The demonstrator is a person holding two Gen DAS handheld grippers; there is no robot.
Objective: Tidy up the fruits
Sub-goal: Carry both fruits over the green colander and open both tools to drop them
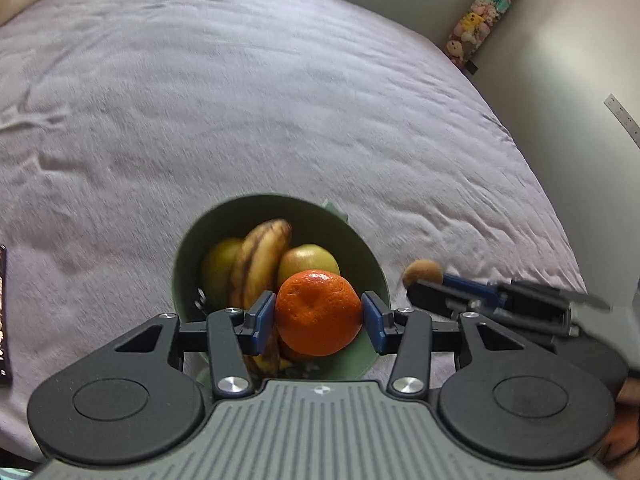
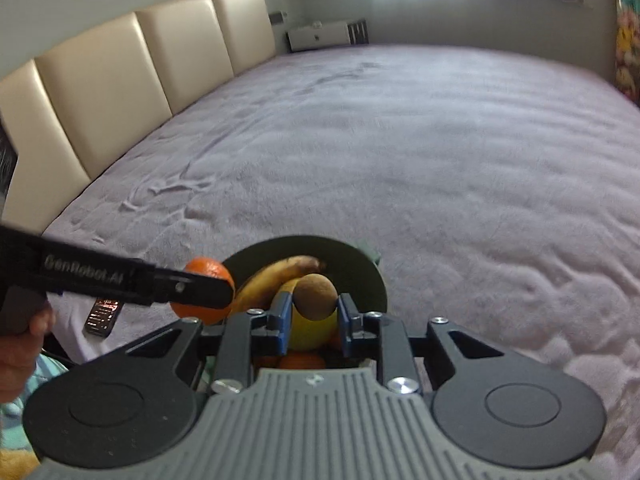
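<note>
My left gripper (image 1: 319,317) is clamped on a mandarin (image 1: 318,312) above the green bowl (image 1: 372,264) on the bed (image 1: 240,112). My right gripper (image 2: 314,312) clamps a kiwi (image 2: 315,297) over the banana (image 2: 276,276).

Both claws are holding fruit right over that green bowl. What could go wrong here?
The bowl already holds a banana and other fruit, so the orange in the left gripper might roll off the pile onto the bed. The right gripper grips the small kiwi close by; the two grippers could bump.

Orange mandarin (image 1: 317,312), green bowl (image 1: 372,256)
</note>
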